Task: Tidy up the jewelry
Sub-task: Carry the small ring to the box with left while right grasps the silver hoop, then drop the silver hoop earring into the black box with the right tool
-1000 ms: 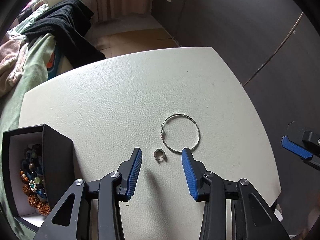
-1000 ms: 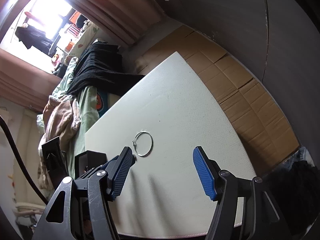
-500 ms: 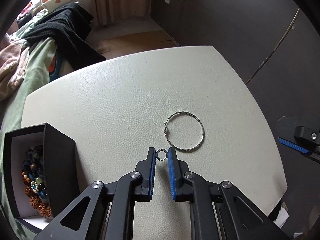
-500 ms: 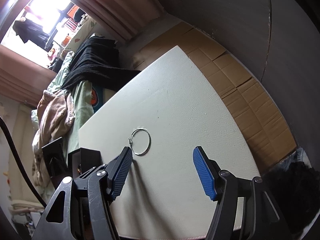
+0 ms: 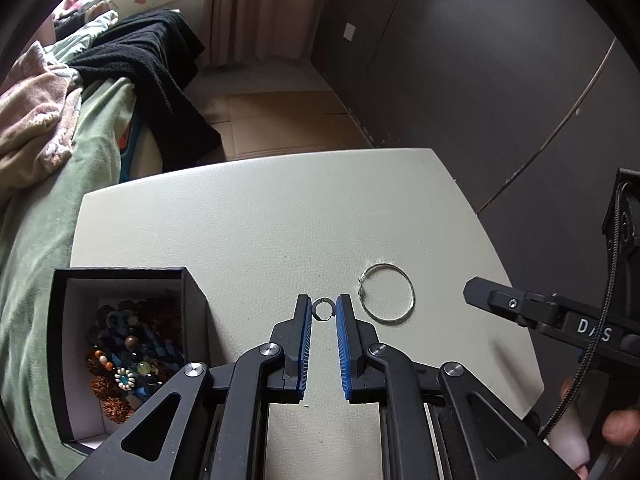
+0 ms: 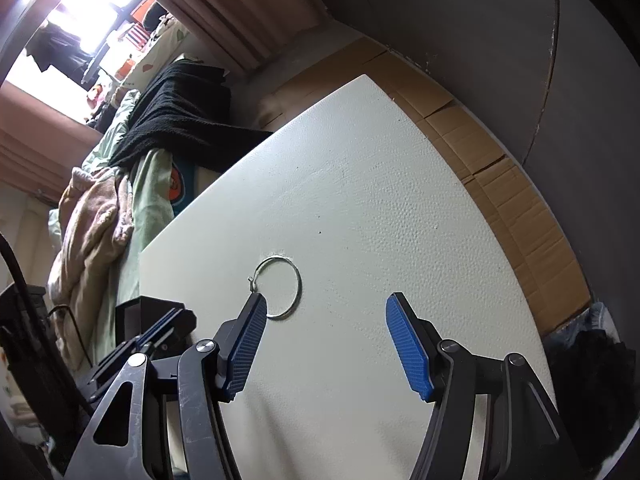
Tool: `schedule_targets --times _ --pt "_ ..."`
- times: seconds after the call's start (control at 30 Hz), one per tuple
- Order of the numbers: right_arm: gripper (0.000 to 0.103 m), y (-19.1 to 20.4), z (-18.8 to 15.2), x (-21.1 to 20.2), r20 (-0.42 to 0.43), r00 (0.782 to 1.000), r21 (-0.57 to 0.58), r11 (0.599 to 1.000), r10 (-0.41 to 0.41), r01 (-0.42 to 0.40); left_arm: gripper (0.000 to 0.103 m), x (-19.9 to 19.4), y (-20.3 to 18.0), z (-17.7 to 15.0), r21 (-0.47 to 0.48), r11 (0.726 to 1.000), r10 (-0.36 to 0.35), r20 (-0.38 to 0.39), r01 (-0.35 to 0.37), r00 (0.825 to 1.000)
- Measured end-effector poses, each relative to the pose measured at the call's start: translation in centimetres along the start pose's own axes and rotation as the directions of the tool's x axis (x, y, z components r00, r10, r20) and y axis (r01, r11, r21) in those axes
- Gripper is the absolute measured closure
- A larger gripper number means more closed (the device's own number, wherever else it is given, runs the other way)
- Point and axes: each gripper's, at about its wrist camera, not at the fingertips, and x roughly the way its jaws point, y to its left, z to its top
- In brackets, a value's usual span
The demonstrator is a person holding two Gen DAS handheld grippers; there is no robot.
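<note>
A: Item one, left claw (image 5: pixel 323 309): clenched on the small ring (image 5: pixel 323 309), pinched at the very tips of its blue pads. Whether the ring is clear of the white bench (image 5: pixel 256 232) I cannot tell.

B: Item two, large hoop (image 5: pixel 387 299): flat on the bench, just beside the left claw on its right. In the right wrist view the hoop (image 6: pixel 279 287) has its near arc hidden behind one finger.

A: Item three, right claw (image 6: pixel 326 346): released, fingers well spread, bare bench between them. In the left view only one black finger of it shows at the right edge, and a hand (image 5: pixel 600 436) cut off by the frame.

B: Item four, black box (image 5: pixel 120 344): open, white-lined, on the bench's left edge, holding a tangle of beaded pieces (image 5: pixel 128 360); single pieces hard to separate. From the right view the box is mostly hidden behind the left claw.

A: Background: bed with green cover (image 5: pixel 60 208), black garment (image 5: pixel 152 72) draped on it.
</note>
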Motion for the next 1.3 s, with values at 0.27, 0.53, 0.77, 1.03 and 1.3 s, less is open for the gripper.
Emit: schedule_targets --times 0.27,0.53,0.77,1.03,1.3 --pt "0.059 2.8 0.3 2.0 -0.005 0.997 -0.033 0.996 0.08 -0.08 0.09 -2.5 3.2 1.4 -0.065 0.997 -0.029 0.071 0.034 0.997" --pt "0.075 5.7 0.2 5.5 -0.041 0.999 -0.094 0.995 0.019 -0.022 0.09 -3.4 5.9 1.4 -0.109 0.992 -0.058 0.087 0.068 0.994" --pt "0.077 7.7 0.1 6.9 -0.023 0.998 -0.163 0.985 -0.053 0.048 0.09 -3.8 7.6 1.5 -0.131 0.988 -0.069 0.092 0.08 0.993" --pt "0.098 8.8 -0.2 7.7 -0.01 0.987 -0.239 0.959 -0.162 0.155 0.09 -5.4 9.3 1.3 -0.15 0.986 -0.052 0.102 0.067 0.993" --pt "0.099 8.8 -0.8 4.7 -0.005 0.998 -0.189 0.98 -0.07 0.068 0.09 -6.9 10.7 0.6 -0.173 0.983 -0.043 0.097 0.059 0.994"
